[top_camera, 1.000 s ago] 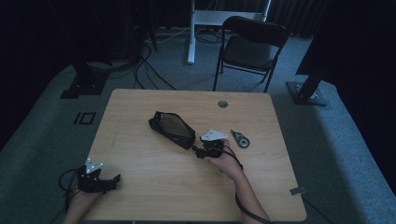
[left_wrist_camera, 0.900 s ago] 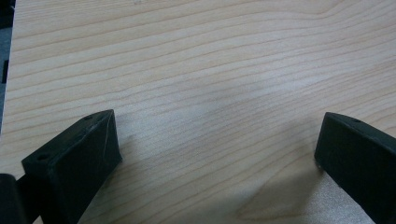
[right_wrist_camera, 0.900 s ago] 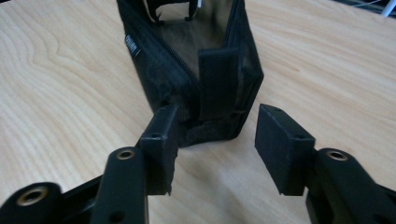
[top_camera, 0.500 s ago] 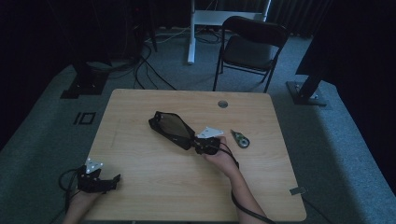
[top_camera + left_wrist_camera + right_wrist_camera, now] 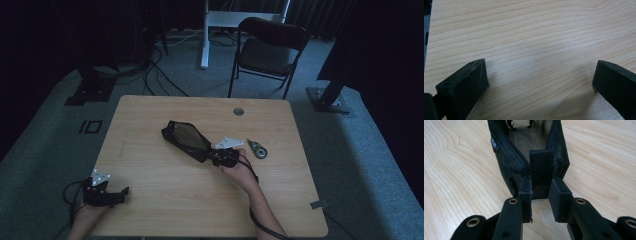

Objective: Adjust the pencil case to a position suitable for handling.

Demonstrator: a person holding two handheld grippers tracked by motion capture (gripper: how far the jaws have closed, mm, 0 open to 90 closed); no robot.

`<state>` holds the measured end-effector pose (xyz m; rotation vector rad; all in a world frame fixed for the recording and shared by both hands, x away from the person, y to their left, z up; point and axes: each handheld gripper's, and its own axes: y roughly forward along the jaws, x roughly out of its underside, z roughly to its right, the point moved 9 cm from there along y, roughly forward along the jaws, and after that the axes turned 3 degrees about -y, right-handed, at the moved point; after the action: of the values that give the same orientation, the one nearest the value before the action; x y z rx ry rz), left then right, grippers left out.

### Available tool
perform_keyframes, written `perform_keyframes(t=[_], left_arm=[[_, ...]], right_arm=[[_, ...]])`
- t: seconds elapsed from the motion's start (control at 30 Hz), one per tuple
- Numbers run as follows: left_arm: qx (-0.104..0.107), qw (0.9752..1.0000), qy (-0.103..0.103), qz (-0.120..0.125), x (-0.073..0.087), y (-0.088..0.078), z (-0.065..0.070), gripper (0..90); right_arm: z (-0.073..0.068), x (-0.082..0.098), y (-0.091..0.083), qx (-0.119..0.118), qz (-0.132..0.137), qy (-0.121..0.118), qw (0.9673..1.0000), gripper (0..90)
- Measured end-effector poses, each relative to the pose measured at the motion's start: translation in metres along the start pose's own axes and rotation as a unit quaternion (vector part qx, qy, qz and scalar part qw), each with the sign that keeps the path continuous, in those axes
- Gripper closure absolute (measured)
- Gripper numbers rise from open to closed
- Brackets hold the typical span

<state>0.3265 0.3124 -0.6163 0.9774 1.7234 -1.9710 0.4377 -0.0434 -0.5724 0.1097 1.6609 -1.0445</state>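
High view: one wooden table (image 5: 165, 200), two hand-held grippers, one black mesh pouch (image 5: 186, 140), one small round green-and-grey object (image 5: 258, 149) (too small to identify).

Pouch: lies near the table's middle, long axis running from upper left to lower right, zip open along the top, dark interior visible. One pouch counted.

Right gripper (image 5: 221, 159): at the pouch's lower right end, held by the person's right hand (image 5: 241, 171). Right gripper view: the two jaws stand narrow, one on each side of a flat woven tab (image 5: 541, 171) at the pouch's (image 5: 506, 162) end, tab pinched between them. One small label (image 5: 494, 144) on the pouch's side; text not legible.

Left gripper (image 5: 105, 195): near the table's front left corner, well apart from the pouch, held by the left hand (image 5: 86, 216). Left gripper view: jaws spread wide, bare wood grain (image 5: 531, 45) between them, nothing gripped.

Round object: on the table just right of the right gripper, apart from the pouch.

Table also has one round grommet hole (image 5: 238, 111) near the far edge. Beyond the table: one folding chair (image 5: 269, 50) on grey carpet, several cables (image 5: 150, 70) on the floor.
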Motion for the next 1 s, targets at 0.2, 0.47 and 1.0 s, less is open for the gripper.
perform_keyframes(t=[0.2,0.47,1.0], left_arm=[[0.0,1.0,0.0,0.0,0.0,0.0,0.0,0.0],[0.0,1.0,0.0,0.0,0.0,0.0,0.0,0.0],[0.0,1.0,0.001,0.0,0.0,0.0,0.0,0.0]], right_arm=[[0.004,0.01,-0.015,0.004,0.001,0.009,1.0,72.8],[0.008,0.023,-0.031,0.019,-0.005,0.003,0.9998,73.0],[0.018,0.057,-0.079,0.048,0.006,0.032,0.9984,73.1]])
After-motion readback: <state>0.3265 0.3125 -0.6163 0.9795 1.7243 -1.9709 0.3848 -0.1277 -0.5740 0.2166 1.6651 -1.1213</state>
